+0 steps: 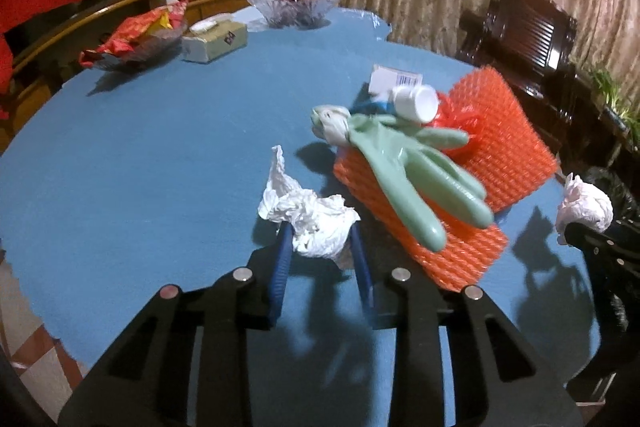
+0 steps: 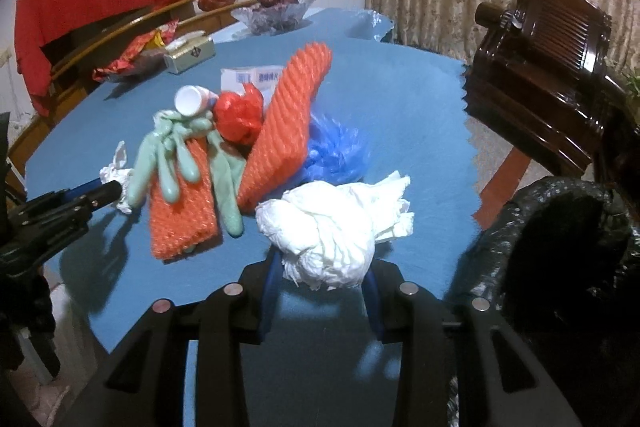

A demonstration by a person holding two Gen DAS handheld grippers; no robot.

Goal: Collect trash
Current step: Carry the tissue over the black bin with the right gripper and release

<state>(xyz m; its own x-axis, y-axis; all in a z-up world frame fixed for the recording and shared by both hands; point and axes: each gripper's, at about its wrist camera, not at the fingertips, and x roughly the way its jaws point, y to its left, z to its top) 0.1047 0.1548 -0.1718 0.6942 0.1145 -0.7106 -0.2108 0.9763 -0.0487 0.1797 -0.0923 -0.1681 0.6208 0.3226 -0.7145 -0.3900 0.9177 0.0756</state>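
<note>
Two tissue wads, one per gripper. The left gripper [image 1: 320, 247] has its jaws nearly closed around a crumpled tissue [image 1: 308, 219] lying on the blue tabletop [image 1: 140, 167], toward its near edge. The right gripper [image 2: 322, 281] is clamped on a bigger white wad [image 2: 328, 231], held clear of the surface, probably headed for the black bin bag [image 2: 560, 255] just off the right edge. Mid-tabletop pile's left: green glove [image 1: 408, 171] draped over orange foam netting [image 1: 500, 143], white bottle [image 1: 416, 103] and a blue bag [image 2: 336, 151]. Nothing's blocking the bin.
</note>
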